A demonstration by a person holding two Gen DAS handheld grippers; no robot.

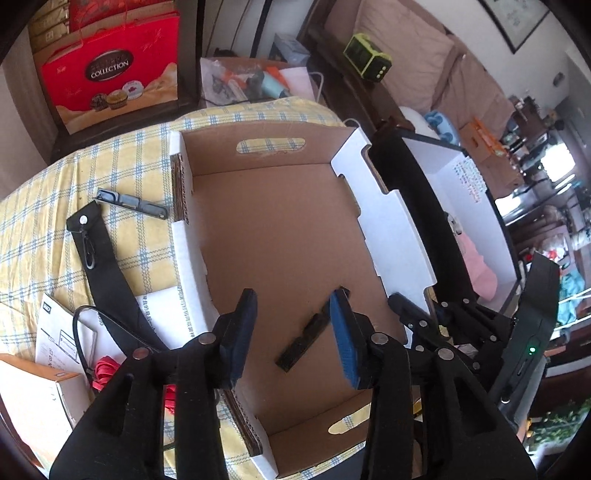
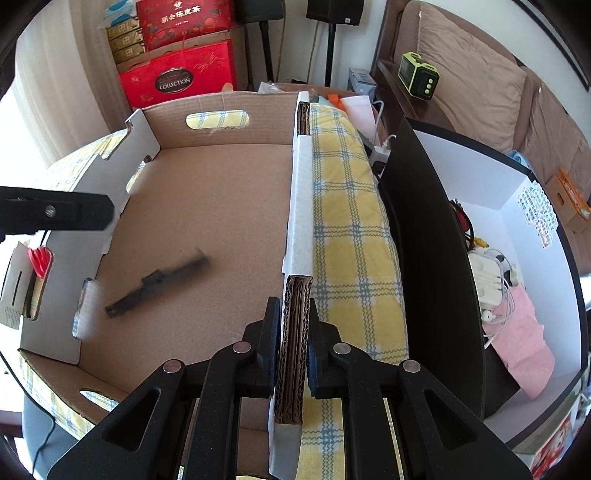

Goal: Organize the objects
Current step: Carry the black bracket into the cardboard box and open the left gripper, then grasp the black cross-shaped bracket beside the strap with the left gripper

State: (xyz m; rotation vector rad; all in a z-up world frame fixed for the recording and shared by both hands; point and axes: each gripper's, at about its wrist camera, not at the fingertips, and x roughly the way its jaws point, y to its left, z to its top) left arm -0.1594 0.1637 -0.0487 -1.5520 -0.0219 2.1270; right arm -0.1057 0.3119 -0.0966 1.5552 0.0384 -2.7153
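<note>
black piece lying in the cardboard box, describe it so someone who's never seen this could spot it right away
Find the big open cardboard box on the yellow checked cloth. On its bare brown floor lies a black piece, under the open left tongs. It is the only thing in the box: long, narrow, notched, lying at a slant.

This is a home living room: a brown sofa with cushions lines the wall beneath a framed picture, red gift boxes are stacked in the corner, and a yellow checked tablecloth covers the table.
</note>
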